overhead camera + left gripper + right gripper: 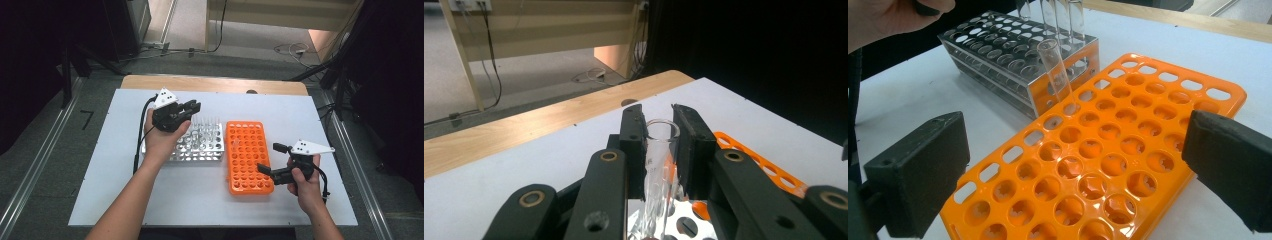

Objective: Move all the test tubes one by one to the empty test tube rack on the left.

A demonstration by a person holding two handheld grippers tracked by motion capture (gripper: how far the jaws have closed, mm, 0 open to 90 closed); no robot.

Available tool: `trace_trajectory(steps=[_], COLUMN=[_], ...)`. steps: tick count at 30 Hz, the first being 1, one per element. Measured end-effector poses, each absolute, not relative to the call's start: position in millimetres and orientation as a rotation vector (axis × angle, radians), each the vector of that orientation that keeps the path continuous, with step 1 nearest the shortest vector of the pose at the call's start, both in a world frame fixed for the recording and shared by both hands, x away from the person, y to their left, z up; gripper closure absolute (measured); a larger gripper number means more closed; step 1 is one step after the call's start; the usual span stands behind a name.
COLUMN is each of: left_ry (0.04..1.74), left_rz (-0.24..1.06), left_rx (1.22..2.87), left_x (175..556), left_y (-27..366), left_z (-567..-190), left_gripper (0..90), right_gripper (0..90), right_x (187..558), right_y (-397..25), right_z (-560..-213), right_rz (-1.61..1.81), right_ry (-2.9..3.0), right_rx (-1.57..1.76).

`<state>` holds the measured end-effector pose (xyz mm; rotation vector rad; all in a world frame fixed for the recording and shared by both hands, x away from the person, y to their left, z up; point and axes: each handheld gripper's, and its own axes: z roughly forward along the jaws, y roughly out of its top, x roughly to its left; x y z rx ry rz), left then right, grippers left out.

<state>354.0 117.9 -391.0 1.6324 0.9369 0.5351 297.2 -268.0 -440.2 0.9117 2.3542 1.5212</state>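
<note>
Glass tube [659,150] sits pinched between the left gripper's [187,111] jaws, above the metal rack [200,150] — that forearm reaches forward, wrist raised. Right gripper [274,159] hovers low at the orange rack's [248,155] near edge, jaws wide. Two racks on the desk [100,165]; one tube [1058,75] stands in the orange one.

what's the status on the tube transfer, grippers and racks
Left gripper shut on glass tube above metal rack. Right gripper open, empty, beside orange rack. One tube already in orange rack. Path clear.
</note>
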Motion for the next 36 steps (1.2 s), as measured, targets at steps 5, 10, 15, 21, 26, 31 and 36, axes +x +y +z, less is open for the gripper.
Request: trace_trajectory(steps=[5,10,15,21,26,31,36], left_ry=[0.951,0.97,0.975,0.997,1.001,1.027,1.041], left_rz=[0.55,0.559,0.568,0.576,0.59,0.578,0.563], left_rx=[1.638,1.636,1.648,1.666,1.693,1.714,1.726], left_x=[359,363,365,364,362,361,360], left_y=[118,118,116,110,106,106,106], left_z=[-395,-399,-402,-406,-413,-420,-424], left_gripper=[75.2,75.2,75.1,75.1,75.1,74.9,74.4], right_gripper=[0.0,0.0,0.0,0.0,0.0,0.0,0.0], right_x=[297,297,297,297,297,297,297], right_y=[-267,-267,-266,-267,-267,-266,-266], right_z=[-440,-440,-440,-440,-440,-440,-441], right_rz=[1.52,1.518,1.516,1.519,1.519,1.519,1.518], right_ry=[2.355,2.355,2.356,2.353,2.353,2.354,2.356], right_rx=[0.911,0.913,0.908,0.912,0.912,0.906,0.906])
